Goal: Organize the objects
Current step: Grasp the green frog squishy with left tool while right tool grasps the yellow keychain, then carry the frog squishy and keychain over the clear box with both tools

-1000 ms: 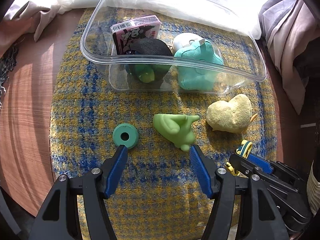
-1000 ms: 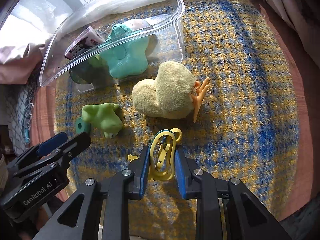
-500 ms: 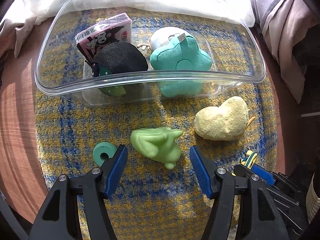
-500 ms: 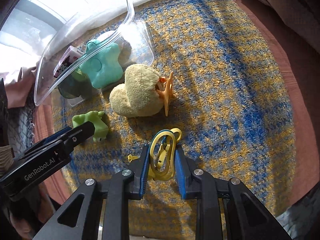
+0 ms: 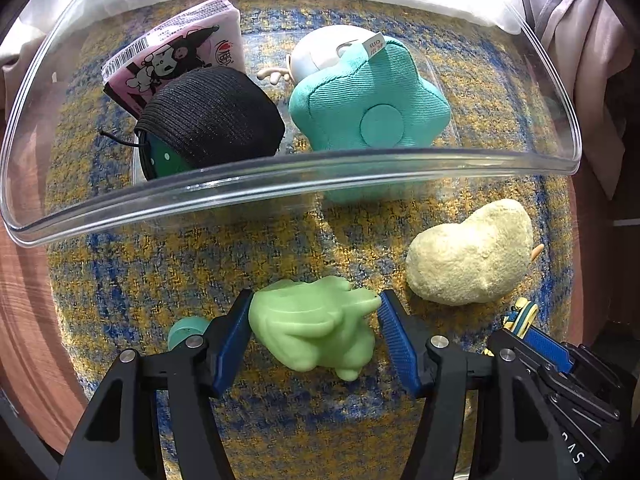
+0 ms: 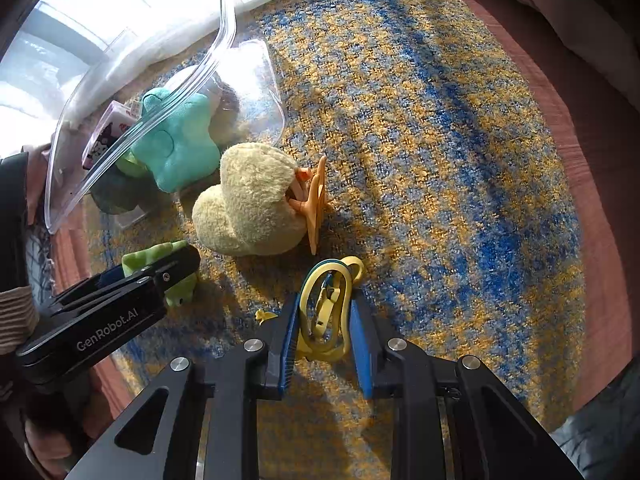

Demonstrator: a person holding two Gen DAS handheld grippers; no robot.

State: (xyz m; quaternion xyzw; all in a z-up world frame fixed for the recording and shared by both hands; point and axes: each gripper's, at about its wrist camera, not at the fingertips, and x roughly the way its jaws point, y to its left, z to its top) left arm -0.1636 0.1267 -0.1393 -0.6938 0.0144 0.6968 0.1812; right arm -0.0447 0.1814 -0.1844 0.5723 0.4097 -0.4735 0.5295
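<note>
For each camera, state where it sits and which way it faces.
Left wrist: on the left gripper, facing the clear bin; its open fingers flank the green toy, and the right gripper shows at lower right.
Right wrist: on the right gripper, looking across the rug, shut on the yellow clip; the left gripper shows at left.
Shared: plush duck, green toy, bin.

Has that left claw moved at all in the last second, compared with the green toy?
Yes. The left gripper has moved forward toward the clear bin; its open jaws now sit either side of the green toy, which lay ahead of them before.
</note>
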